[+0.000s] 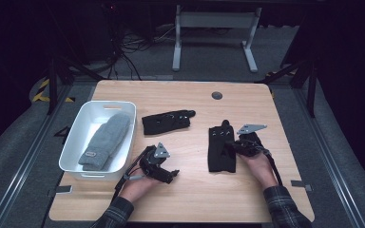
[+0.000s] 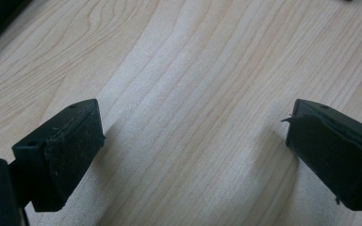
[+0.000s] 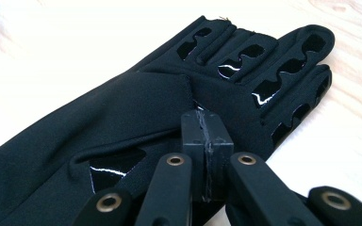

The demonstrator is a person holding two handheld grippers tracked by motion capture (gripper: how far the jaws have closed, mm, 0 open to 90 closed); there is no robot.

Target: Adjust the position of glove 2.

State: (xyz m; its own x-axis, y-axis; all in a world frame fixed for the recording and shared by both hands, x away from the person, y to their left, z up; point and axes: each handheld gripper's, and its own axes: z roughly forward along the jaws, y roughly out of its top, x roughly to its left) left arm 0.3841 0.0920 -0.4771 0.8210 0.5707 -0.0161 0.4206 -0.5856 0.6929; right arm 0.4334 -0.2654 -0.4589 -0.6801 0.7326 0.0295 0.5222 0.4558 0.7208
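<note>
No text can be read with any certainty. The grey mitten (image 1: 105, 140) in the white bin (image 1: 129, 134), at the left of the high view, carries a small pale label patch (image 1: 91, 154) near its cuff, but whatever is printed on it is too small to make out. On the floor strip left of the table, at the frame's left edge, stands a dark mark (image 1: 62, 134) that looks like the numeral 4. Yellow-and-black hazard stripes (image 1: 42, 91) lie on the floor at upper left.
</note>
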